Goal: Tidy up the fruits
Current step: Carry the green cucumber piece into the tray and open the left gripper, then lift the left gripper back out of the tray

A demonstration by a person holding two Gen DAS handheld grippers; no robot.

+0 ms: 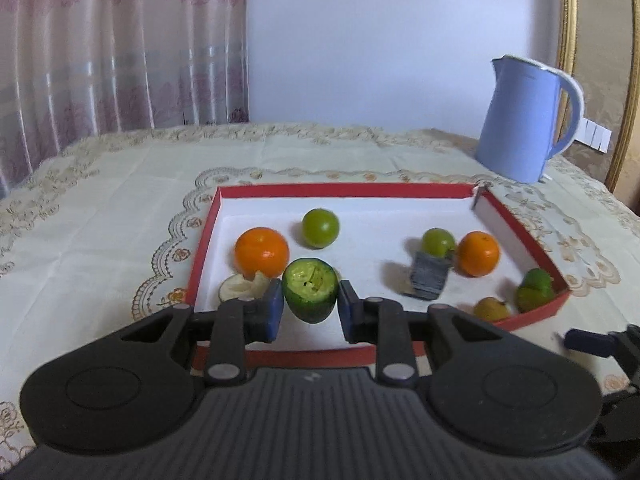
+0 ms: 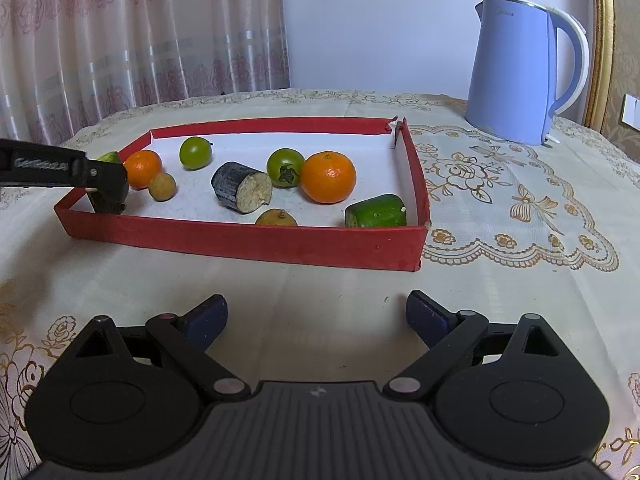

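Left wrist view: the left tool [image 1: 311, 306] squeezes a cucumber piece [image 1: 310, 290] to move it over the red tray [image 1: 520, 216]; the right tool [image 2: 316, 318] waits open.

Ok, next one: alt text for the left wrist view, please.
The left gripper is shut on a cut green cucumber chunk, held over the near edge of a shallow red cardboard tray. Inside lie two oranges, green round fruits and a dark cylindrical chunk; a light blue electric kettle stands behind on the cream tablecloth.
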